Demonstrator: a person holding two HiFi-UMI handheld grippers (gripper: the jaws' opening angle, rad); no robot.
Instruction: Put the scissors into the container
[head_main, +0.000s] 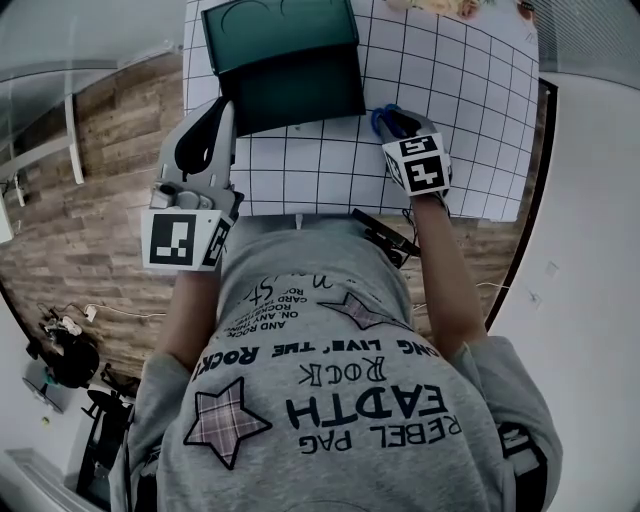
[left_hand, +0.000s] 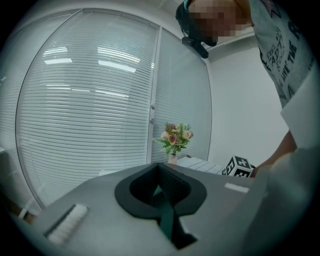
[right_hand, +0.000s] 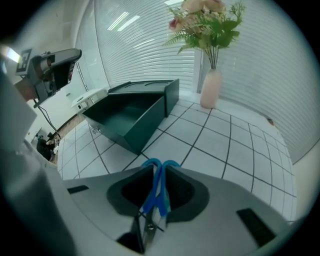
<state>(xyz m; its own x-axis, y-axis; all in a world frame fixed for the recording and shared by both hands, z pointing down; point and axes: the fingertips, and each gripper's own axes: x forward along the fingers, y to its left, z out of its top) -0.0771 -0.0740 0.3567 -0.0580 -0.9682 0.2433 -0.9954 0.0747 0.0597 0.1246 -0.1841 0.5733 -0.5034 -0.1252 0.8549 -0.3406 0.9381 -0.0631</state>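
The scissors (right_hand: 156, 187) have blue handles and steel blades. They stand between the jaws of my right gripper (right_hand: 155, 200), and the pads press on them. In the head view the right gripper (head_main: 395, 122) hangs over the gridded table with the scissors' blue loops (head_main: 383, 117) showing at its tip, just right of the container (head_main: 290, 60). The container (right_hand: 132, 112) is a dark green box, open at the top, with nothing visible inside. My left gripper (head_main: 212, 115) is held at the table's near left edge, beside the container. Its jaws (left_hand: 167, 200) are closed together with nothing in them.
The white table with a black grid (head_main: 470, 90) carries a pink vase of flowers (right_hand: 212, 87) at its far side, by the window blinds. Wooden floor (head_main: 90, 200) lies to the left of the table. The person's grey shirt fills the lower head view.
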